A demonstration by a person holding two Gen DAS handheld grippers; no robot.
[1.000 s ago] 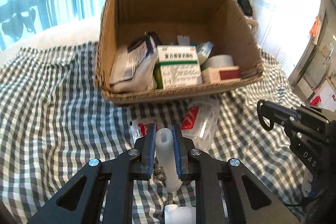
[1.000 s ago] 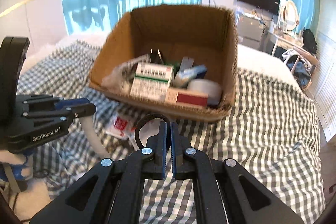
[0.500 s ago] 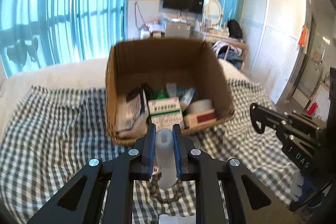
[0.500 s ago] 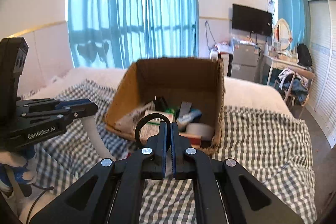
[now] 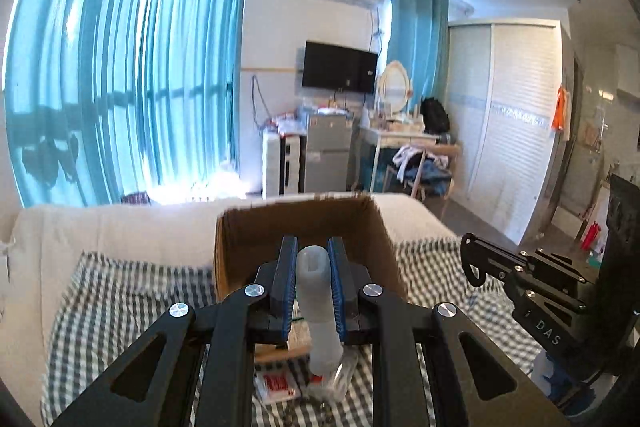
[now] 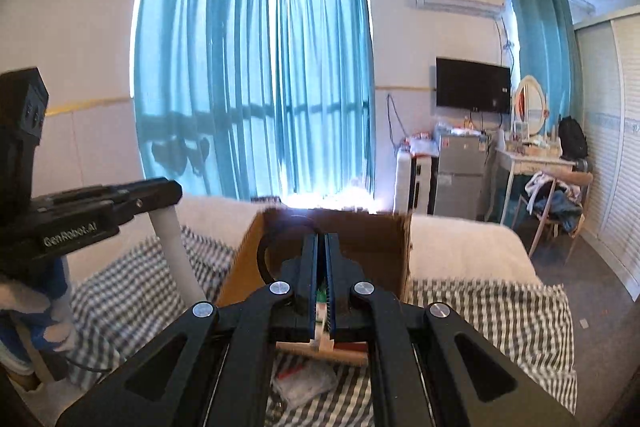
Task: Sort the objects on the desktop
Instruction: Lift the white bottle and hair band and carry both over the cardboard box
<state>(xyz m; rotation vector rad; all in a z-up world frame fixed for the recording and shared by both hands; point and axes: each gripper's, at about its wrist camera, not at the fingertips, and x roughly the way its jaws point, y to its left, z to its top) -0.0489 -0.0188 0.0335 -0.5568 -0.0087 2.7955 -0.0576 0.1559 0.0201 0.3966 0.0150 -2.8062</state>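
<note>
Left gripper clamps a white tube before the box; right gripper pinches a black ring — probably a clip.

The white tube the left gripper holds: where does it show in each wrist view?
Left wrist: white tube bottom center, clamped between the left gripper's fingers.
Right wrist: white tube at left, slanting down from the left gripper.
Shared landmark: cardboard box.
</note>
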